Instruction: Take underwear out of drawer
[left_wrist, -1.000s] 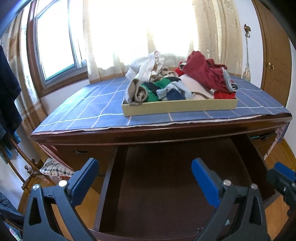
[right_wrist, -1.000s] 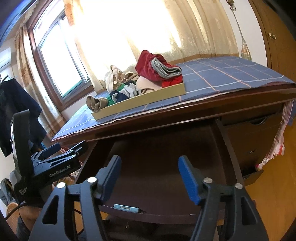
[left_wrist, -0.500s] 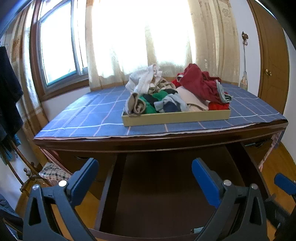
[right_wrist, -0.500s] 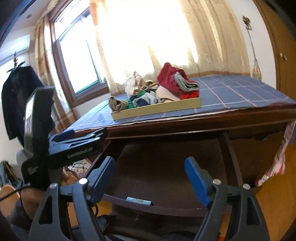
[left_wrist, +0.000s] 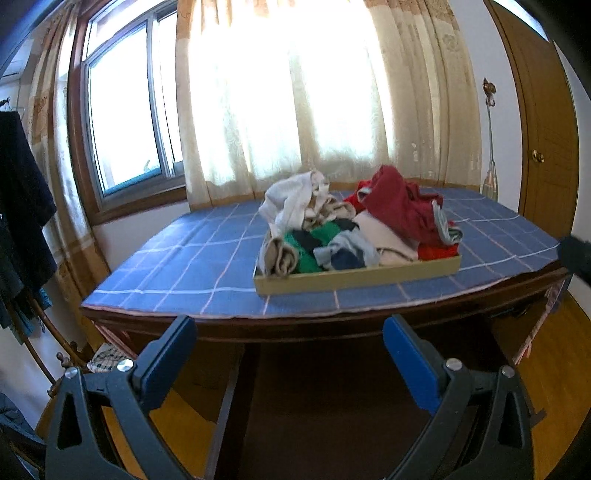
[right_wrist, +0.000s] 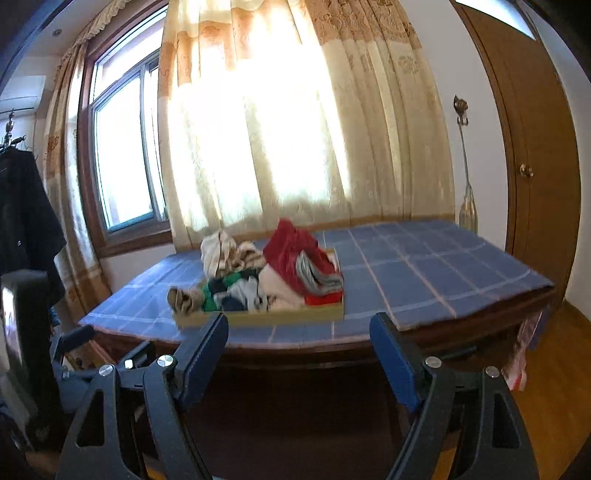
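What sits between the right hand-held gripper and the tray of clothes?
Only blue checked cloth and the desk's front edge. The right wrist view shows the right hand-held gripper open, below the tray.

— Where does the tray (left_wrist: 354, 277) sit?
— On the desk (left_wrist: 207, 266), its clothes pile (left_wrist: 354, 225) inside it.
— And the drawer (left_wrist: 332, 413)?
— Pulled out below the desk's front edge; the window (left_wrist: 129, 122) stands behind the desk.

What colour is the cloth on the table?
The tablecloth is blue with a pale grid of lines, clearest in the left wrist view.
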